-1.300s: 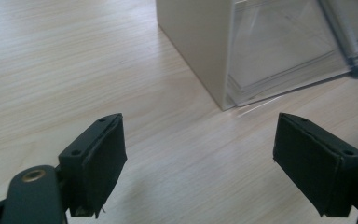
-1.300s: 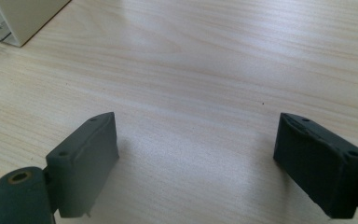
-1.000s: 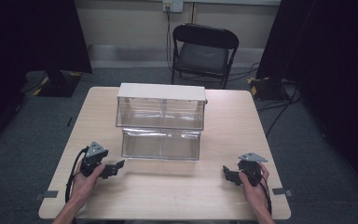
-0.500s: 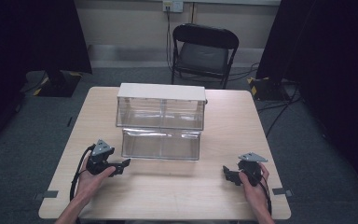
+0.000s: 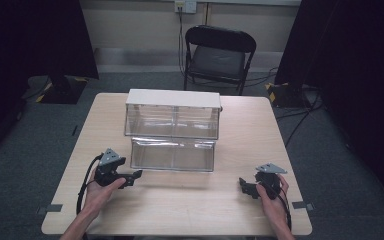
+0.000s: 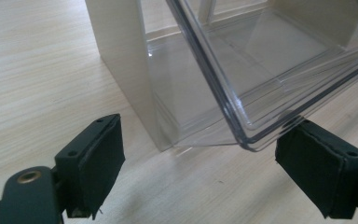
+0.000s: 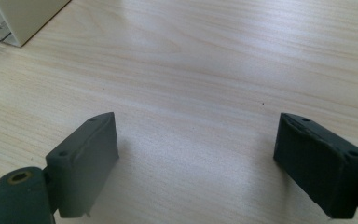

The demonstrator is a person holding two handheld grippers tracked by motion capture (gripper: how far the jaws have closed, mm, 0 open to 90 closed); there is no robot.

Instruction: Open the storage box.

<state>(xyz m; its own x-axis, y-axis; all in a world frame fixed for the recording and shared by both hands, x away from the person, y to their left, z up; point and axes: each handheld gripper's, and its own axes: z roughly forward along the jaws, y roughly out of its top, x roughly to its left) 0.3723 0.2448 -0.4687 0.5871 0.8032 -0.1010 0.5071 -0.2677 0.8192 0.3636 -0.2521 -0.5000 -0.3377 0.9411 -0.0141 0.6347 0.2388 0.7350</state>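
Wooden table (image 5: 180, 205) first, with the clear drawer unit (image 5: 172, 112) mid-table and its lower drawer (image 5: 173, 154) pulled out toward 6 o'clock. Left gripper (image 5: 134, 176), jaws apart, near its 7 o'clock corner; right gripper (image 5: 244, 186) gapes at 4.

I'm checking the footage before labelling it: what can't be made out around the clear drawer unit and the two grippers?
- Drawer unit: its back, hidden by its own body in the high view.
- Pulled-out clear drawer: cut off by the top and right edges of the left gripper view.
- Left gripper, right gripper: pads too small in the high view.
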